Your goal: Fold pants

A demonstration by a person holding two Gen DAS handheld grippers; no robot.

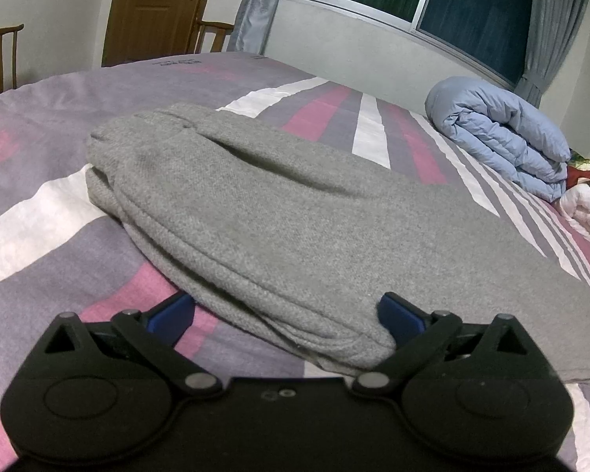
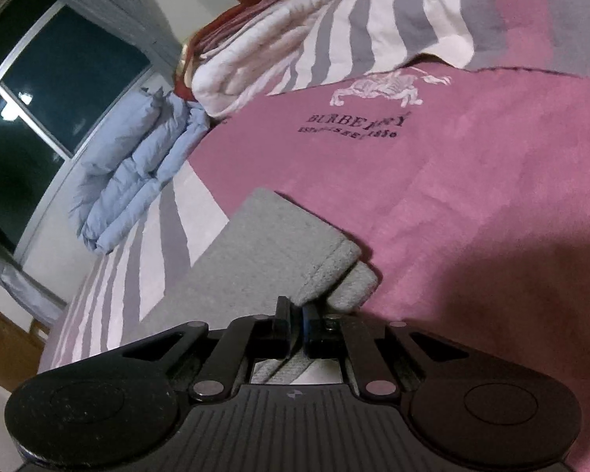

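Observation:
The grey pants (image 1: 279, 220) lie folded lengthwise on the striped bed cover, running from the far left toward the near right. My left gripper (image 1: 287, 314) is open, its blue fingertips (image 1: 397, 314) standing either side of the near folded edge of the pants. In the right wrist view the leg end of the pants (image 2: 271, 251) shows, with two stacked cuffs. My right gripper (image 2: 295, 314) is shut on the pants' cuff edge, with grey cloth pinched between the fingers.
A rolled light-blue duvet (image 1: 503, 137) lies at the far right of the bed, also in the right wrist view (image 2: 137, 173). White and red folded bedding (image 2: 255, 59) sits beyond it. A window, a wooden door (image 1: 157, 8) and chairs stand behind the bed.

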